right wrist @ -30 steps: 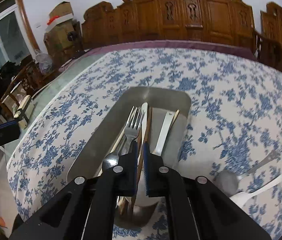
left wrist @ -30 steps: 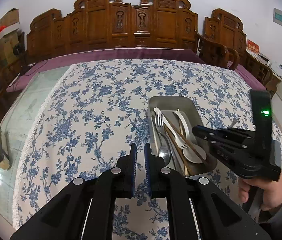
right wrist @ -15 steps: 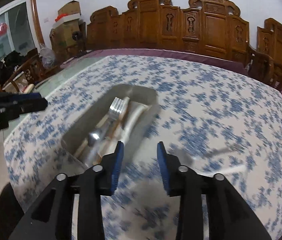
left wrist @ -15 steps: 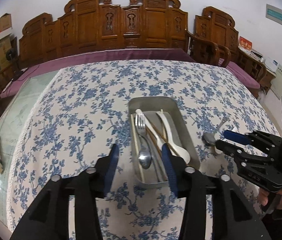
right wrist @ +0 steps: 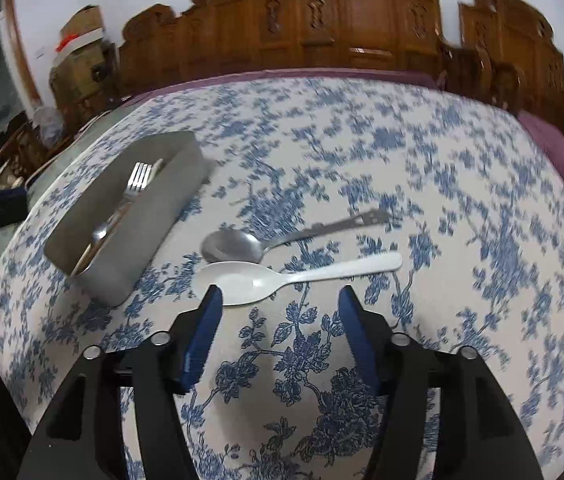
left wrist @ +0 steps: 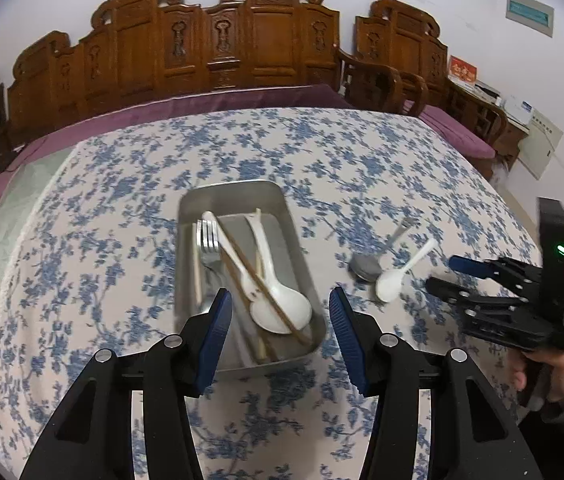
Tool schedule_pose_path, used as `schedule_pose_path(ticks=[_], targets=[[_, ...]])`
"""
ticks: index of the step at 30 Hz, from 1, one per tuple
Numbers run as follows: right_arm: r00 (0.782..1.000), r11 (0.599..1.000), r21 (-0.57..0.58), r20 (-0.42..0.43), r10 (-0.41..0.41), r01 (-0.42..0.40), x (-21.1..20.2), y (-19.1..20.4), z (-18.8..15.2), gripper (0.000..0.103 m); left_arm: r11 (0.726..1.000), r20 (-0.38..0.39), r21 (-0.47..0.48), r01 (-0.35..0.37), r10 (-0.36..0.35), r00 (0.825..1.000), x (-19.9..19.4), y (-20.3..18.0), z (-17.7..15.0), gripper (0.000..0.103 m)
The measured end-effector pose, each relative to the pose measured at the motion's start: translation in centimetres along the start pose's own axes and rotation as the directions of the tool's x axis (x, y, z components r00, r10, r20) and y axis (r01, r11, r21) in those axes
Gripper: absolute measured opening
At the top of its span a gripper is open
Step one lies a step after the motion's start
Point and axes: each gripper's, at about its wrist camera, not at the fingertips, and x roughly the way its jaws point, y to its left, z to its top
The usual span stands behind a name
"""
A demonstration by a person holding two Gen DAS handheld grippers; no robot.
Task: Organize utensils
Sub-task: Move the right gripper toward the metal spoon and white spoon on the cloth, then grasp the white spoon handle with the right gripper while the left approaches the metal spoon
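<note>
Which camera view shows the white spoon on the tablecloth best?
The right wrist view: the white spoon lies large and whole just ahead of the open right gripper, beside the metal spoon. The left wrist view shows it small and far off.

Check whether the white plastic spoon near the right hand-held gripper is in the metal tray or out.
Out: the white plastic spoon lies on the floral tablecloth beside the metal tray.

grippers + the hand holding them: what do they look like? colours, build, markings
Both the left gripper and the right gripper have matte black angular plastic linkages with silver pivot screws and blue ribbed finger pads. From the left wrist view, the right unit has a black upright body with a green LED, held by a bare hand in a grey sleeve. No cables visible.
</note>
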Motion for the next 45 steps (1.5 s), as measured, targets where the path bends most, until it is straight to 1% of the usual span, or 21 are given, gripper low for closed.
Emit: schedule_pose_path(ticks=[3,4,8,10,11,13,16,19,24,25,26,29,32,35,37,38,39,40,43,44,45], targets=[[1.0,0.999,0.043,-0.026,-0.005,0.006,1.6,-0.2,0.2,0.068,1.0,-0.006,0.001,0.013,-0.013,1.0,0.3,-0.6,-0.4,0.048],[1.0,0.998,0.056,-0.028,-0.002,0.004,2.1,-0.2,0.4,0.07,1.0,-0.008,0.0,0.017,-0.017,1.0,0.4,-0.7,-0.5,0.048],[0.999,0.993,0.115,-0.039,-0.005,0.01,3.8,-0.1,1.3,0.072,1.0,-0.011,-0.002,0.031,-0.031,0.999,0.5,-1.3,-0.9,0.048],[0.999,0.992,0.121,-0.047,-0.027,0.033,4.6,0.2,1.8,0.075,0.999,-0.01,-0.004,0.035,-0.035,0.999,0.5,-1.4,-1.0,0.048],[0.997,0.991,0.12,-0.058,-0.052,0.059,5.1,0.4,2.1,0.077,0.999,-0.009,-0.005,0.036,-0.036,0.999,0.4,-1.5,-1.0,0.048],[0.994,0.989,0.119,-0.074,-0.08,0.088,5.8,0.5,2.4,0.078,0.999,-0.009,-0.007,0.04,-0.04,0.999,0.4,-1.5,-1.1,0.048],[0.988,0.986,0.093,-0.093,-0.127,0.136,6.4,1.1,2.6,0.079,0.999,-0.009,-0.012,0.044,-0.044,0.999,0.4,-1.5,-1.3,0.048],[0.983,0.985,0.049,-0.095,-0.159,0.164,6.4,1.5,2.1,0.078,0.999,-0.009,-0.012,0.047,-0.047,0.999,0.3,-1.5,-1.4,0.048],[0.98,0.985,0.002,-0.102,-0.169,0.17,5.5,1.2,1.0,0.076,0.999,-0.009,-0.01,0.052,-0.052,0.999,0.2,-1.7,-1.4,0.048],[0.979,0.984,-0.017,-0.102,-0.179,0.178,5.3,1.1,0.7,0.072,0.999,-0.009,-0.007,0.052,-0.052,0.999,0.2,-1.8,-1.4,0.048],[0.977,0.983,-0.028,-0.103,-0.184,0.182,5.1,1.0,0.5,0.071,0.999,-0.008,-0.004,0.053,-0.053,0.999,0.1,-2.0,-1.3,0.048],[0.978,0.985,-0.03,-0.115,-0.175,0.172,4.4,0.2,-0.1,0.07,0.998,-0.007,0.002,0.058,-0.058,0.998,0.1,-2.5,-1.1,0.048],[0.979,0.986,-0.05,-0.121,-0.166,0.161,4.0,-0.1,-0.5,0.067,0.998,-0.006,0.01,0.062,-0.062,0.998,0.2,-3.0,-0.9,0.048],[0.979,0.986,-0.062,-0.125,-0.159,0.152,3.5,-0.4,-0.8,0.058,0.998,-0.009,0.016,0.067,-0.067,0.998,0.5,-3.6,-0.8,0.048],[0.979,0.986,-0.064,-0.126,-0.16,0.153,3.3,-0.6,-0.8,0.046,0.997,-0.013,0.02,0.07,-0.07,0.997,0.7,-3.9,-0.7,0.048],[0.979,0.986,-0.069,-0.126,-0.159,0.151,3.2,-0.7,-0.9,0.042,0.997,-0.015,0.023,0.072,-0.072,0.997,0.8,-4.1,-0.7,0.048],[0.979,0.986,-0.071,-0.127,-0.157,0.149,3.1,-0.8,-0.9,0.033,0.997,-0.018,0.027,0.073,-0.073,0.997,1.0,-4.4,-0.7,0.048],[0.98,0.987,-0.071,-0.13,-0.152,0.144,2.9,-1.0,-1.0,0.028,0.997,-0.02,0.031,0.074,-0.073,0.997,1.2,-4.6,-0.6,0.048],[0.982,0.99,-0.072,-0.14,-0.129,0.12,2.7,-1.6,-1.0,0.023,0.996,-0.029,0.042,0.075,-0.073,0.997,1.8,-5.4,-0.5,0.048],[0.983,0.992,-0.068,-0.138,-0.119,0.111,2.5,-1.8,-1.0,0.018,0.996,-0.033,0.046,0.074,-0.073,0.997,2.2,-5.6,-0.4,0.048],[0.983,0.992,-0.066,-0.138,-0.118,0.11,2.4,-2.0,-0.9,0.008,0.996,-0.036,0.047,0.073,-0.072,0.997,2.4,-5.8,-0.3,0.048]])
